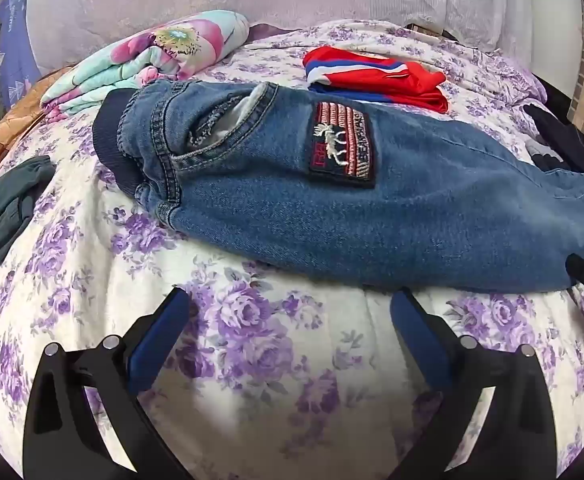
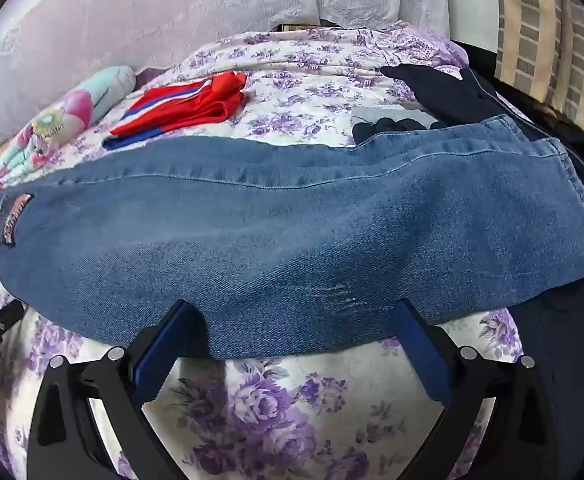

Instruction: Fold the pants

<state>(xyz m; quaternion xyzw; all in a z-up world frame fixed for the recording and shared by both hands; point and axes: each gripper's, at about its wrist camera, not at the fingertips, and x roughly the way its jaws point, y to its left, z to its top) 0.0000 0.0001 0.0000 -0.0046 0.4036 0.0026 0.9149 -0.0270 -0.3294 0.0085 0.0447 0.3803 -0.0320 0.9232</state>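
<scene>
Jeans: (image 2: 276,236) laid flat across the flowered bedspread (image 1: 252,344), legs stacked one on the other, waistband (image 1: 132,148) ahead and left of the left fingers, hems (image 2: 572,184) ahead and far right of the right fingers.
Left gripper: (image 1: 290,316) spread wide, holding nothing, tips just short of the near denim edge, over bare bedspread.
Right gripper: (image 2: 296,326) spread wide, nothing held; near edge of the leg lies between the two tips, seemingly touching or just above them.
Step in hand: likely picking up the near edge to fold hems toward waistband.
Doing it well: slide lower tips under both layers, pinch deep enough to catch top and bottom leg together, lift level on both sides, carry hems over to meet the waistband, keep side seams lined up.
Risk: catching bedspread with the denim; gripping only the top layer, leaving the lower leg behind.
Beyond the jeans: red striped garment (image 1: 376,76) and flowered quilt (image 1: 148,64), both well apart.
Right of the hems: dark clothes (image 2: 444,92) close by, possibly in the fold's way.
Left of the left fingers: grey-green garment (image 1: 4,216), apart from the waistband.
</scene>
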